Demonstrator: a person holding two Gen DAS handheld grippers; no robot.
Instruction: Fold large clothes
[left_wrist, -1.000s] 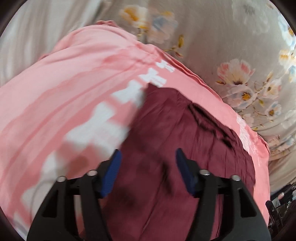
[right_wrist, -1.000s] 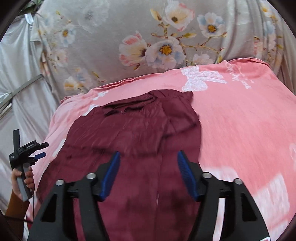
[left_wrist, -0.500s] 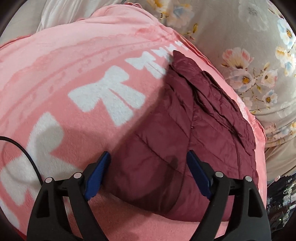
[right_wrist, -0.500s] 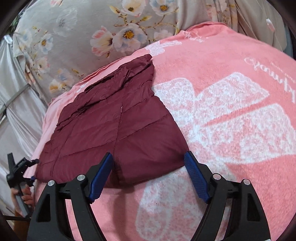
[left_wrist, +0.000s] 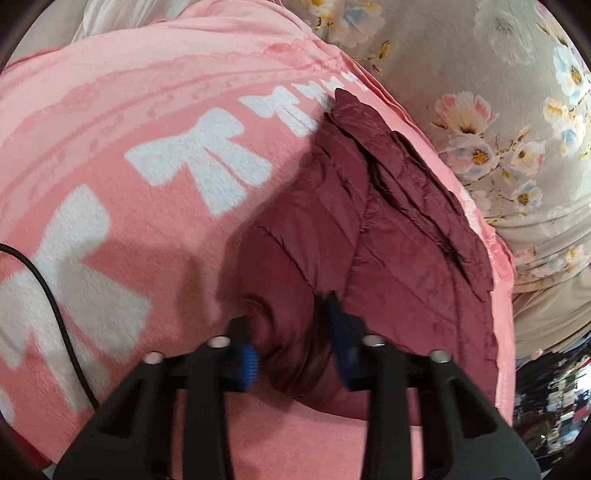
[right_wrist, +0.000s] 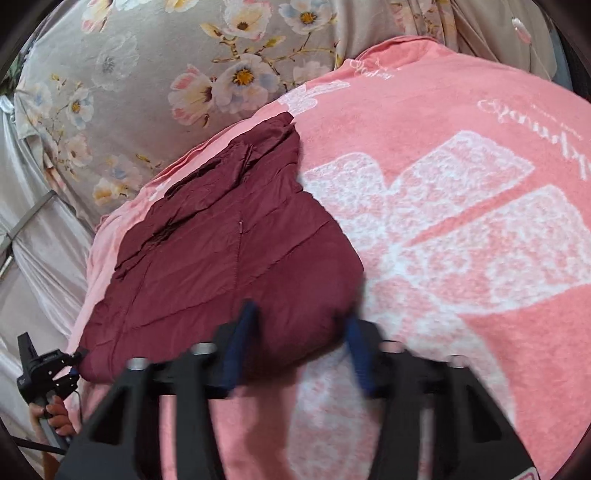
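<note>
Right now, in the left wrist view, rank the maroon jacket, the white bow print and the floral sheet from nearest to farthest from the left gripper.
1. Maroon jacket: its near hem is bunched between the left gripper, whose jaws have just been closing on it.
2. White bow print: on the pink blanket, up and left.
3. Floral sheet: beyond the blanket's far edge, upper right.

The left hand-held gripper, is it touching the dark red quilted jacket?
Touching. In the left wrist view, the left hand-held gripper has just been closing, and its blue pads pinch the jacket's bunched near edge.
</note>
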